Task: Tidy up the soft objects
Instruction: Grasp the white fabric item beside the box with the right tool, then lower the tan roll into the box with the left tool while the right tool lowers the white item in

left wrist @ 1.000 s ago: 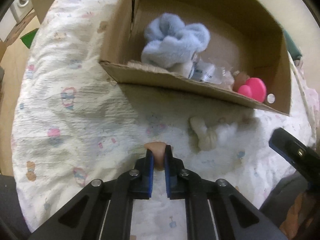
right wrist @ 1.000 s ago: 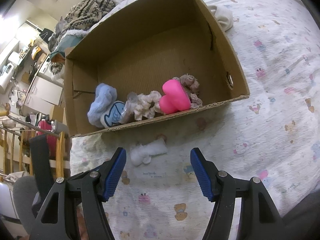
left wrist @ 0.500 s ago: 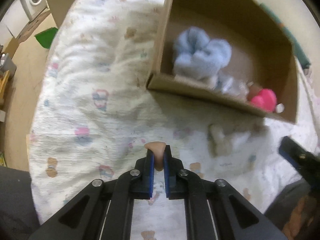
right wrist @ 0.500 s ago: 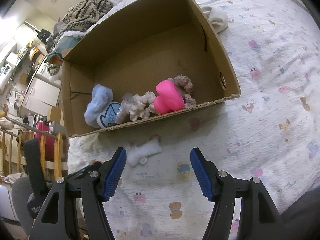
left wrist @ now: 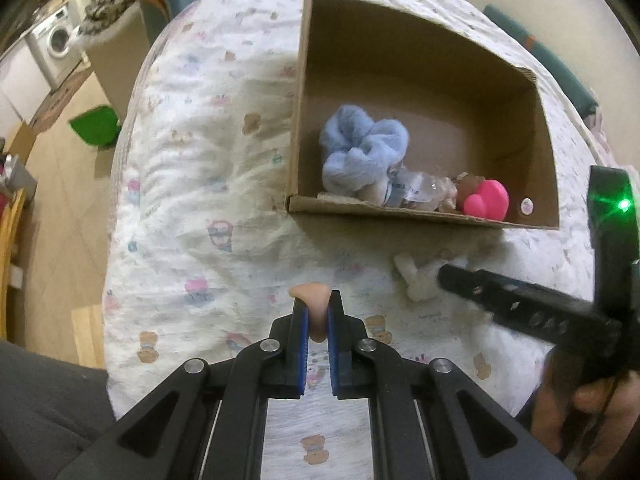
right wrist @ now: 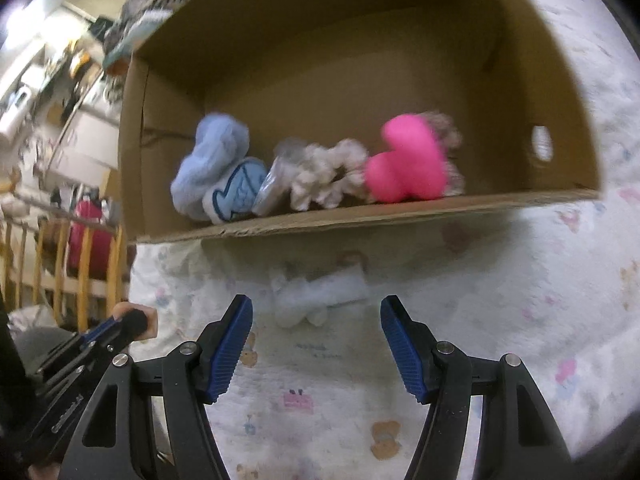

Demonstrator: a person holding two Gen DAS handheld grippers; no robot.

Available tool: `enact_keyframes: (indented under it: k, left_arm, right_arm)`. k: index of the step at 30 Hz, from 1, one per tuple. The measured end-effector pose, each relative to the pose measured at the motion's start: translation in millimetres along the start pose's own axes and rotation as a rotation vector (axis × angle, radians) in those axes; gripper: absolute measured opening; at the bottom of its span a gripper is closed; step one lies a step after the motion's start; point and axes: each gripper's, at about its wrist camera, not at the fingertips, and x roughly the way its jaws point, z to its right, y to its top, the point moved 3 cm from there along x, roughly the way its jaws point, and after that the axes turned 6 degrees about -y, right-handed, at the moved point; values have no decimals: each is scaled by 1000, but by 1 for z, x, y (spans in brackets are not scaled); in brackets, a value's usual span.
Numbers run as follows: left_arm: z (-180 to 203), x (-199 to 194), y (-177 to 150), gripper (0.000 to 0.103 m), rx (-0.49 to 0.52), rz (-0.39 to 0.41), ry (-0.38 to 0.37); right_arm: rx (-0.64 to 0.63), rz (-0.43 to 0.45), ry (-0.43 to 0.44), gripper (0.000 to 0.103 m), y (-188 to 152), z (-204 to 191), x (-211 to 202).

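My left gripper point(left wrist: 316, 310) is shut on a small peach soft piece point(left wrist: 314, 300), held above the printed bedspread point(left wrist: 192, 184). It also shows at the left of the right wrist view point(right wrist: 134, 322). My right gripper point(right wrist: 316, 322) is open and empty, its jaws either side of a white fluffy soft toy point(right wrist: 316, 294) lying on the bedspread before the cardboard box point(right wrist: 360, 216). The toy shows in the left wrist view point(left wrist: 420, 278) too. The box holds a blue fluffy scrunchie point(left wrist: 362, 152), a pink heart toy point(right wrist: 408, 168), a cream scrunchie point(right wrist: 326, 174) and a clear packet.
The bed edge drops to a wooden floor point(left wrist: 56, 184) on the left, with a green object point(left wrist: 96, 126) and a washing machine point(left wrist: 56, 40) beyond. A wooden rail point(right wrist: 60, 264) stands left of the bed. Piled blankets lie behind the box.
My right gripper has moved forward and down toward the white toy and the box. My left gripper has drawn back and left, still holding the peach piece.
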Motion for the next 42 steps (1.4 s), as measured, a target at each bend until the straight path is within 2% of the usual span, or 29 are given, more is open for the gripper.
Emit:
enact_keyframes:
  k: [7,9,10,11,14,20,35,42]
  left_arm:
    - [-3,10,1,8,17,0,71]
    - [-6,13,0,8,-1,-15,65]
    - [-7,15,0,8,-11,-21,60]
    - [-8,16,1,8,-19,-24,55]
    - [-5,16,3,8,-15,-12,62]
    - [-6,15,5,8,-5,4,85]
    - [-10,5,5,8,11,51,122]
    - [0,-15,5,8,38,108,81]
  right_arm:
    - [-112,-16,-117,70,1,-24,32]
    - [-124,-7,-119,61,2,-28,33]
    - [-134,-9,-124,46,2,-29,34]
    - [-142,-14,-125,37,2,-29,34]
    - [-141,-18,-108,26,0,-27,33]
    - [-128,0,-59,24,-3,-25,15]
    - [-123,73,-20,24,-33,-11,-44]
    - [-130,156,23,24,-35,-10,-84]
